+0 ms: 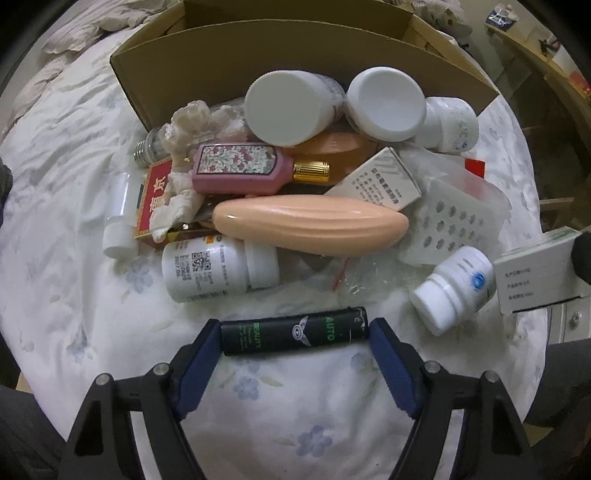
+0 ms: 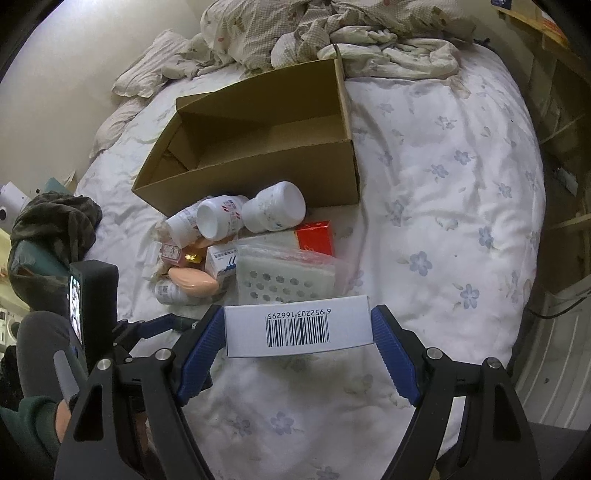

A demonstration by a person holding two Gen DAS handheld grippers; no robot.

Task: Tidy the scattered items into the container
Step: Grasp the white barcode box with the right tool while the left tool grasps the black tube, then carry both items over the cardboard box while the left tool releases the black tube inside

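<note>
A black lighter [image 1: 293,332] lies crosswise on the flowered bedsheet, and my left gripper [image 1: 295,334] is shut on its two ends. My right gripper [image 2: 297,326] is shut on a white barcoded carton [image 2: 297,325], held above the sheet; the same carton [image 1: 535,273] shows at the right edge of the left wrist view. The open cardboard box [image 2: 258,177] stands behind a pile of scattered items: a pink perfume bottle [image 1: 240,168], a peach ribbed oval [image 1: 310,225], white pill bottles [image 1: 218,267], a red packet [image 1: 155,199] and a small carton [image 1: 380,181].
A bagged white perforated pad [image 1: 450,225] and a light bulb [image 1: 147,147] lie in the pile. Rumpled bedding [image 2: 332,33] is heaped behind the box. Wooden shelves [image 2: 561,110] run along the right. A person's sleeve [image 2: 29,417] is at the lower left.
</note>
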